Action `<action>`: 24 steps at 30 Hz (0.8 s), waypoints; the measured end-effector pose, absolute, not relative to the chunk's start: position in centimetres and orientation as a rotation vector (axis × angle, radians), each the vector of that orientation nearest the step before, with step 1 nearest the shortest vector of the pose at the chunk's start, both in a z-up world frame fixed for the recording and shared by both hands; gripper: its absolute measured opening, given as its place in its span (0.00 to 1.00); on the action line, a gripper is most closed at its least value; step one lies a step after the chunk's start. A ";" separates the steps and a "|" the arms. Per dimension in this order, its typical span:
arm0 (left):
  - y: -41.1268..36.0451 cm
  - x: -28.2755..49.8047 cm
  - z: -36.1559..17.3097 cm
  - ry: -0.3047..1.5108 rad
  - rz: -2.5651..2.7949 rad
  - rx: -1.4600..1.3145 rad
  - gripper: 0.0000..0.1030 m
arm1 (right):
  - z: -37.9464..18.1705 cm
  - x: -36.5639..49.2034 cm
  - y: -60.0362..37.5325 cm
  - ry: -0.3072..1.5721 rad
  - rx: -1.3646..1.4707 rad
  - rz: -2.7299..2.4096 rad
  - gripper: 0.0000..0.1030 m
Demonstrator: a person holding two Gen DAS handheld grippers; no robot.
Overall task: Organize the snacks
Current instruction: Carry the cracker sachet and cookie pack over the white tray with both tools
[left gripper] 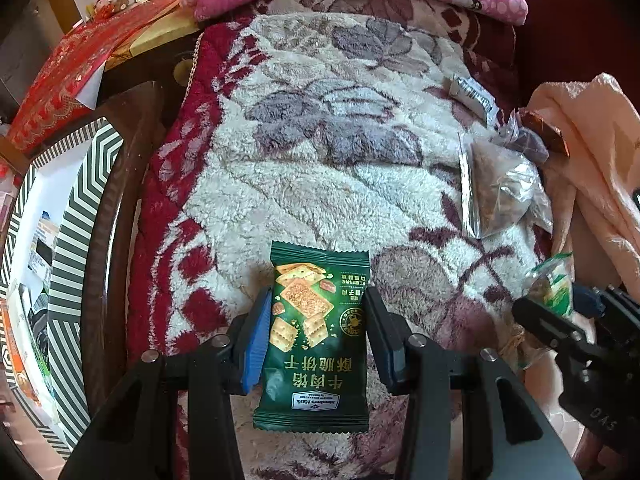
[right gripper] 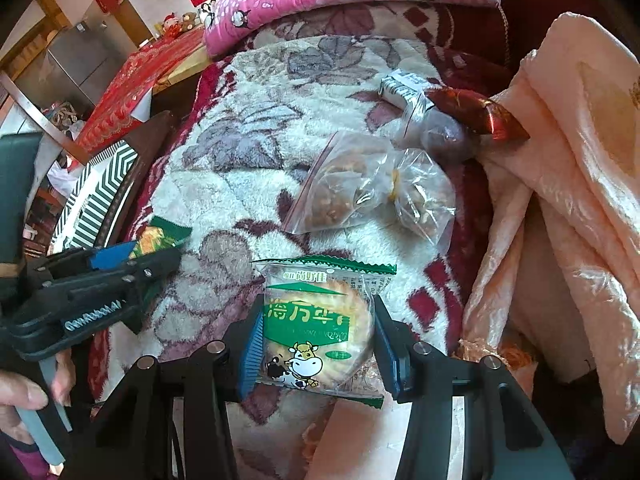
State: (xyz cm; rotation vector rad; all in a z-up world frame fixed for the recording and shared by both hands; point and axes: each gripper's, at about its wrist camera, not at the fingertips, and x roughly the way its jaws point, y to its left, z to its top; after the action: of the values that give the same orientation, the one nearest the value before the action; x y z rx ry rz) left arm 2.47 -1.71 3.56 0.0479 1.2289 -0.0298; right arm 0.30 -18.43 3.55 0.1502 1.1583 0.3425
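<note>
Left claw (left gripper: 316,332) clamps the green cracker packet (left gripper: 316,336); right claw (right gripper: 316,340) clamps the cow-print biscuit packet (right gripper: 320,328).

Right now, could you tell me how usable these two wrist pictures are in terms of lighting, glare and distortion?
Left wrist view: even daylight, the dark green cracker packet sharp in the left gripper; fisheye bends the striped box at the edge. Right wrist view: sharp centre, glare on the peach cloth and the clear bags; the cow-printed biscuit pack in the right gripper reads clearly.

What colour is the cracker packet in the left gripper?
Dark green, with golden crackers pictured on it. The cracker packet shows best in the left wrist view.
</note>
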 end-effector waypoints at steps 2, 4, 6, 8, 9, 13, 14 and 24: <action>-1.9 2.3 3.6 1.225 -0.026 0.046 0.43 | 3.6 0.4 -18.5 1.154 0.152 0.343 0.50; -2.1 2.1 3.9 1.207 -0.024 0.046 0.43 | 3.7 0.4 -18.6 1.152 0.157 0.345 0.50; -2.2 1.9 4.1 1.197 -0.025 0.049 0.43 | 3.8 0.3 -18.6 1.151 0.157 0.346 0.50; -2.2 1.6 4.2 1.193 -0.031 0.042 0.43 | 3.7 0.2 -18.4 1.157 0.161 0.351 0.50; -2.1 1.5 4.3 1.188 -0.030 0.045 0.43 | 3.7 0.2 -18.3 1.161 0.164 0.351 0.50; -1.3 0.9 5.0 1.162 -0.021 0.043 0.43 | 4.3 0.0 -17.7 1.162 0.148 0.347 0.50; -1.0 0.8 5.2 1.157 -0.016 0.040 0.43 | 4.5 0.0 -17.5 1.161 0.147 0.349 0.51; 3.5 -0.4 7.2 1.114 0.057 0.007 0.43 | 5.8 0.3 -13.5 1.151 0.095 0.403 0.50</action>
State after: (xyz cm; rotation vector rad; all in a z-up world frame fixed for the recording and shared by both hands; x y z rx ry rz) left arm -0.38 3.51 7.23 0.0069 1.1143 0.0572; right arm 0.28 -13.51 5.81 0.0947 1.1514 0.4027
